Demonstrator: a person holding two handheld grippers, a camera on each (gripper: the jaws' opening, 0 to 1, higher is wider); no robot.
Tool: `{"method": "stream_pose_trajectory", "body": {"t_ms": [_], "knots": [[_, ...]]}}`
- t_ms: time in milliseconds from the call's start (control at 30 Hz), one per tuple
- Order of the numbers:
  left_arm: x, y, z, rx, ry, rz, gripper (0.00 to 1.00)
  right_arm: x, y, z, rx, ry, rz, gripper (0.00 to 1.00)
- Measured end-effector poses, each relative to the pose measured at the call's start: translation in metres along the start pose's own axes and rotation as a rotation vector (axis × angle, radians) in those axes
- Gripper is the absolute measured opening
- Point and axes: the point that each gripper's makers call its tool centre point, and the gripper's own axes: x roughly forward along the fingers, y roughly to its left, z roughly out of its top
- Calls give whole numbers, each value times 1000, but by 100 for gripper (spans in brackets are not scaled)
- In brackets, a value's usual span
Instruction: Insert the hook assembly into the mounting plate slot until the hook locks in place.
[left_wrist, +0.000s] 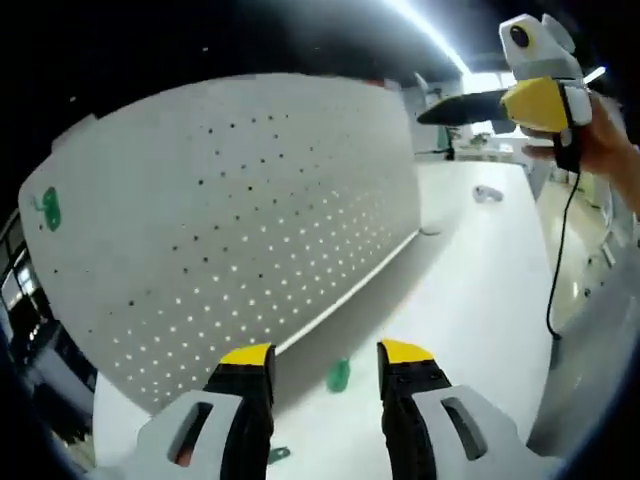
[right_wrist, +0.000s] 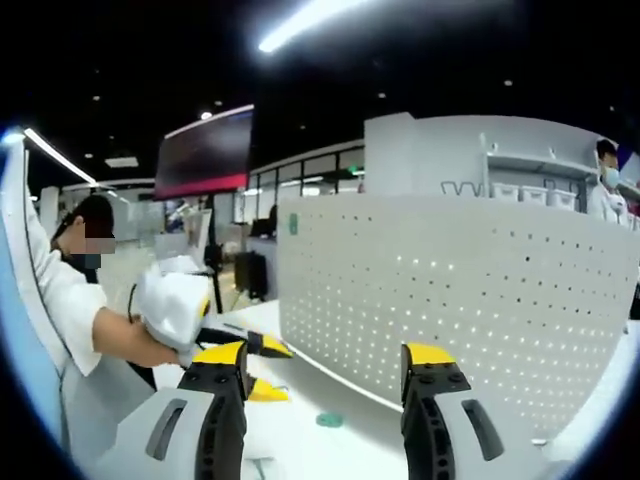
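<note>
A white perforated mounting plate (left_wrist: 250, 220) stands upright on the white table (left_wrist: 470, 290). One green hook (left_wrist: 46, 208) hangs near the plate's upper left corner, and it is the green mark (right_wrist: 293, 224) at the plate's top left in the right gripper view. Another green hook piece (left_wrist: 338, 375) lies on the table in front of the plate's foot, between my left gripper's (left_wrist: 326, 355) open, empty jaws. The same piece (right_wrist: 330, 420) lies low between my right gripper's (right_wrist: 326, 355) wide-open, empty jaws. A hand (left_wrist: 600, 145) holds the right gripper (left_wrist: 540, 100) up at the far right.
A small green bit (left_wrist: 278, 455) lies on the table near my left jaw. A small pale object (left_wrist: 487, 194) rests farther along the table. A cable (left_wrist: 560, 250) hangs from the right gripper. A person (right_wrist: 70, 300) holds the left gripper (right_wrist: 175, 305) beside the plate's end.
</note>
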Motion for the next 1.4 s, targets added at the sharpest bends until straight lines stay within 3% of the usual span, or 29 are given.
{"method": "stream_pose_trajectory", "body": {"t_ms": [333, 767, 1400], "knots": [[32, -14, -24, 3, 77, -39, 34, 3, -5, -5, 11, -2, 31, 62], [61, -18, -45, 50, 158, -52, 21, -1, -21, -30, 52, 33, 29, 61], [87, -22, -63, 99, 208, -88, 12, 0, -30, -43, 86, 50, 14, 60]]}}
